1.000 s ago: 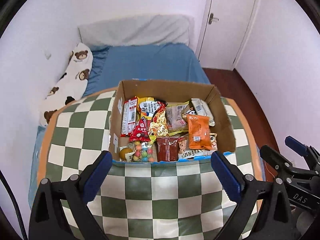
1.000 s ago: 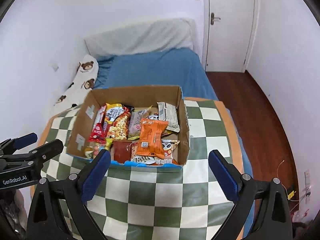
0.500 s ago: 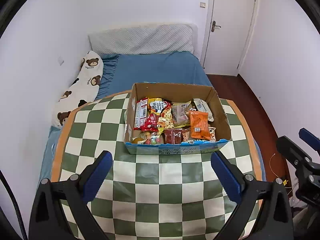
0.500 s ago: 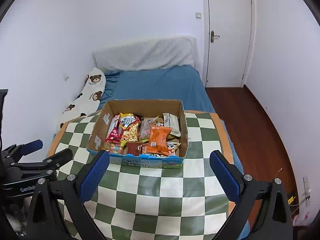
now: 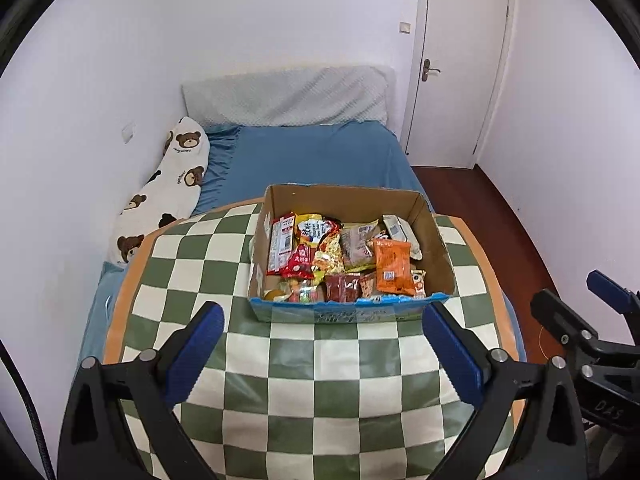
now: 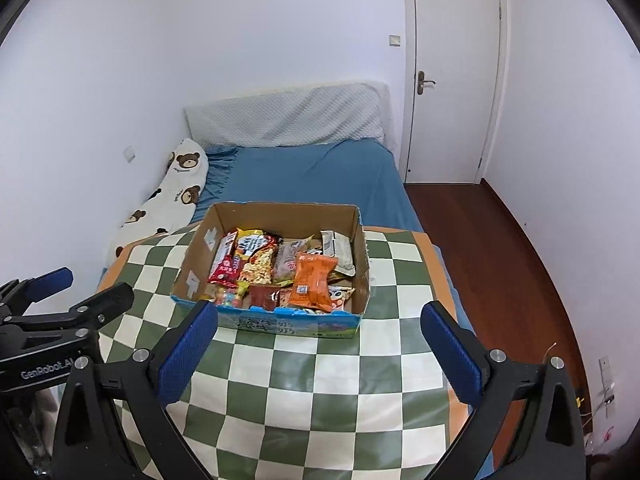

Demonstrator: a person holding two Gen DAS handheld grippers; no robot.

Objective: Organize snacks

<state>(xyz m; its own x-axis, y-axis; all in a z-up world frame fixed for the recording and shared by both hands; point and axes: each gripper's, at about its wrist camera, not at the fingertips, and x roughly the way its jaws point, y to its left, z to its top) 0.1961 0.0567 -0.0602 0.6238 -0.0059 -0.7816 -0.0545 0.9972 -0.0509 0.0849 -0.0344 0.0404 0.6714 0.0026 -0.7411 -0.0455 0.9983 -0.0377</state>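
A cardboard box [image 5: 434,236] [image 6: 200,240] full of snack packets stands at the far side of a table with a green and white checked cloth [image 5: 320,380] [image 6: 320,380]. An orange packet [image 5: 392,266] [image 6: 314,280] lies on top at the right, red and yellow packets [image 5: 304,244] [image 6: 248,256] at the left. My left gripper [image 5: 322,342] hangs open above the cloth, short of the box. My right gripper [image 6: 320,340] is open too, at about the same distance. Each gripper shows at the edge of the other's view, the right gripper [image 5: 580,312] and the left gripper [image 6: 84,292]. Neither holds anything.
Behind the table is a bed with a blue sheet [image 5: 320,156], a grey pillow [image 5: 284,96] and a bear-print pillow [image 5: 164,196] by the left wall. A white door [image 5: 460,68] and wooden floor [image 5: 500,224] lie at the right.
Both grippers have pulled back and up from the box, which now looks smaller and farther away. Both stay open and nothing was picked up.
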